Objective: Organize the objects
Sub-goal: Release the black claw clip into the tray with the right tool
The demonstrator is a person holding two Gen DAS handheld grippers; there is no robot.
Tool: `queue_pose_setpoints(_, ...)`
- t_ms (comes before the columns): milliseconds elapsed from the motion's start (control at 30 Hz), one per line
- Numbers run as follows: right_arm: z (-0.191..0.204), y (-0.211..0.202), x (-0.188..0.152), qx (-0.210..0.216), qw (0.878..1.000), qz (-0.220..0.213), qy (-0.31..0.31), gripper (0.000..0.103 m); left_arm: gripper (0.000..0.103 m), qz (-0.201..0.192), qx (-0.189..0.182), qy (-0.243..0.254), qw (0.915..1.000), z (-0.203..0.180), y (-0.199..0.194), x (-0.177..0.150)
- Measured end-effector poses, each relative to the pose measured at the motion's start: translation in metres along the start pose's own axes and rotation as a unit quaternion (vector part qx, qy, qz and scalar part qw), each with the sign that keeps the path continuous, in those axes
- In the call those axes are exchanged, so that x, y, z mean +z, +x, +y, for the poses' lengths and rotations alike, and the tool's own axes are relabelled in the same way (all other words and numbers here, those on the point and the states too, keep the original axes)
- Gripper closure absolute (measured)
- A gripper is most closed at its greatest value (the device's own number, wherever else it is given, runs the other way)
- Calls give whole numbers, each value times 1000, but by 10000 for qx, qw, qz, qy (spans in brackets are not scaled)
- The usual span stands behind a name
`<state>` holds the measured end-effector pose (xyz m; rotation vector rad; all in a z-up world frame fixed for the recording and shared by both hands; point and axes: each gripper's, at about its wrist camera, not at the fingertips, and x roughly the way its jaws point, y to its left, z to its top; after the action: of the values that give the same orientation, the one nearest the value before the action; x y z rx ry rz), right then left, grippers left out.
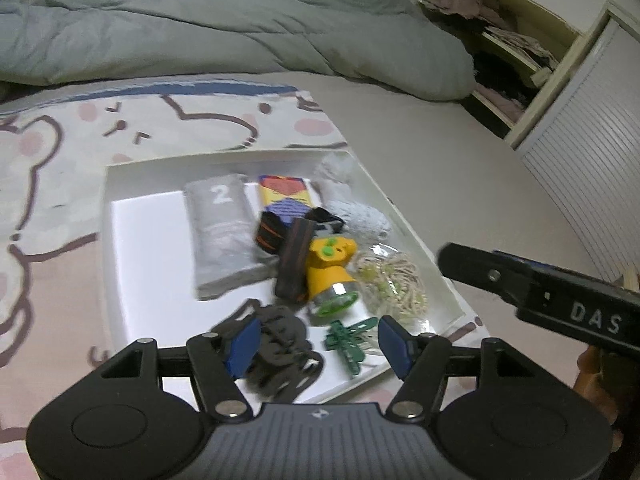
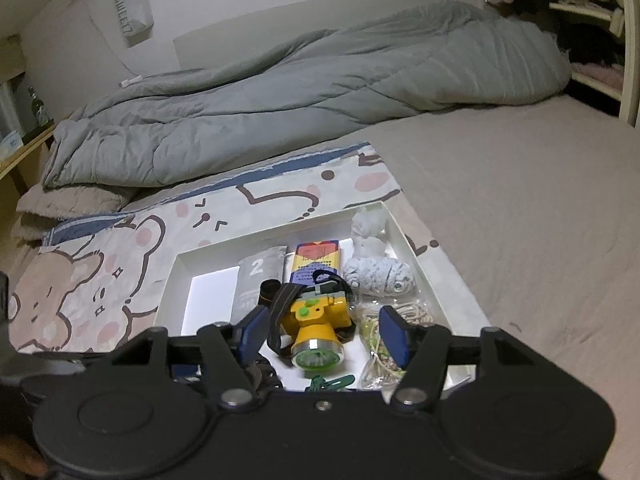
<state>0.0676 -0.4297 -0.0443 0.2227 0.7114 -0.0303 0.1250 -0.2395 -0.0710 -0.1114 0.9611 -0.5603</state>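
A white tray (image 1: 108,208) (image 2: 172,280) lies on the bed. It holds a folded grey towel (image 1: 222,236) marked 2, a colourful box (image 1: 284,196), a fluffy grey cloth (image 1: 352,208), a dark brown block (image 1: 294,260), a yellow headlamp (image 1: 328,268) (image 2: 316,328), a bag of rubber bands (image 1: 390,280), a green clip (image 1: 348,340) and a black tangle (image 1: 280,352). My left gripper (image 1: 319,344) is open over the tray's near end, above the tangle and clip. My right gripper (image 2: 323,334) is open with the headlamp between its pads, untouched. One of its fingers (image 1: 472,268) enters the left wrist view.
A rumpled grey duvet (image 1: 200,20) (image 2: 320,80) fills the far side of the bed. A cartoon bear blanket (image 1: 48,200) lies under the tray. Plain sheet (image 2: 520,220) stretches to the right. An open cabinet with clothes (image 1: 500,48) and a slatted door (image 1: 592,160) stand at the right.
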Motion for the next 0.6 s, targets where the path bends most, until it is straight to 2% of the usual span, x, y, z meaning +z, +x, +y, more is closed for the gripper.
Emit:
queue_pose_setpoints(67, 4, -6, 0, -52, 9999, -41, -89, 33, 35, -78, 104, -55, 9999, 5, -10, 0)
queue_pose_setpoints(133, 8, -13, -1, -76, 9998, -88, -178, 31, 25, -193, 226, -75, 9995, 10, -22, 0)
queue_pose_setpoints(233, 12, -26, -2, -100, 9997, -123, -160, 25, 17, -367, 454, -43, 9983, 16, -40, -1)
queue_pose_setpoints(433, 21, -47, -7, -216, 9992, -145, -297, 16, 9, -478, 842, 146, 9952, 25, -72, -7)
queue_pose_setpoints(500, 24, -53, -12, -241, 9991, -137, -312, 9, 6, -530, 952, 187, 9939, 26, -80, -10)
queue_pose_setpoints(600, 30, -61, -19, -311, 9986, -176, -383, 4, 3, -567, 1017, 154, 9931, 31, -91, -18)
